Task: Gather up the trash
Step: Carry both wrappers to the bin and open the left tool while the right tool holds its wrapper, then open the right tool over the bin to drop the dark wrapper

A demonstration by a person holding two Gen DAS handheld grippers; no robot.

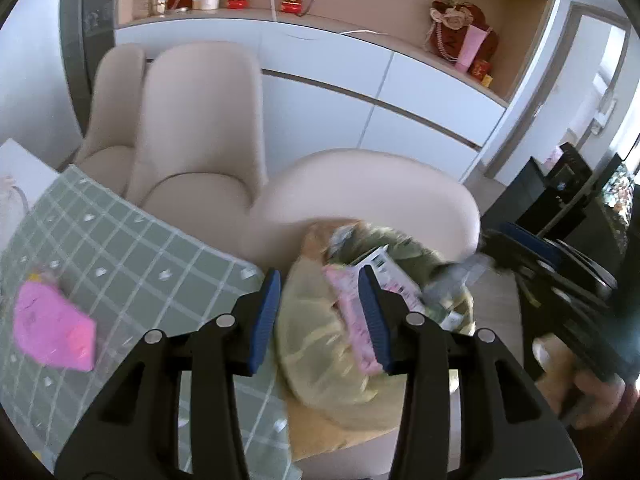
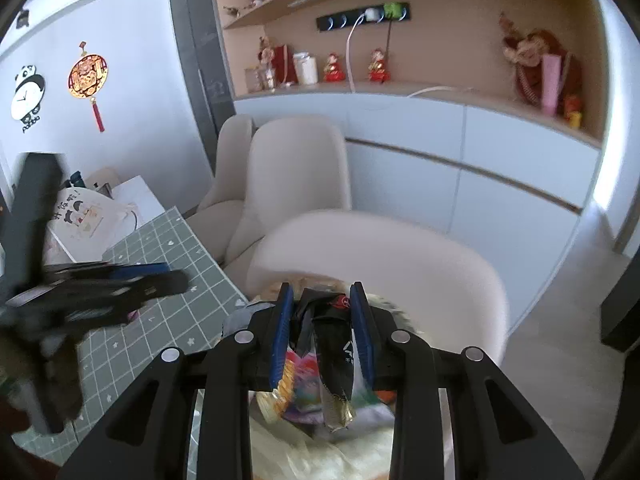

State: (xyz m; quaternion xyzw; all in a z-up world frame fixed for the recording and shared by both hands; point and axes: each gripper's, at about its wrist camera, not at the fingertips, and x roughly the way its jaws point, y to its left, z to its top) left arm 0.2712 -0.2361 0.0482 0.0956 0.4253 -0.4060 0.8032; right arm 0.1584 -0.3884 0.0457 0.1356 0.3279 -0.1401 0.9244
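Closest in the right wrist view, the right gripper (image 2: pixel 322 328) pinches a bunch of crumpled wrappers (image 2: pixel 320 368) between its blue pads (image 2: pixel 280 336). A black wrapper with a small red round mark and some white lettering, too blurred to read, sits highest in the bunch; below it hang colourful foil pieces, orange, pink and silver. The jaws stand fairly close together, pressed against the bundle on both sides.

In the left wrist view the left gripper (image 1: pixel 320 316) has its jaws spread moderately. A pink wrapper (image 1: pixel 356 320) lies against the inner face of the right pad (image 1: pixel 372 320); the left pad is clear of it, and whether the wrapper is actually gripped cannot be told through the blur. Its print is unreadable. Just beyond is a white label with dark barcode-like bars (image 1: pixel 380 266), also not legible.

Under both tools sits a yellowish translucent trash bag (image 1: pixel 320 360) on the seat of a cream chair (image 1: pixel 400 192), holding mixed litter. Left of it lies the green grid tablecloth (image 1: pixel 120 248), with a pink crumpled piece (image 1: pixel 52 332) on it.

Farther on, a cloth bag with cartoon faces and Chinese characters (image 2: pixel 82 210) rests on the table. Two more cream chairs (image 2: pixel 296 168) stand behind, then the white cabinet (image 2: pixel 460 160) and a shelf with red figurines (image 2: pixel 334 68)
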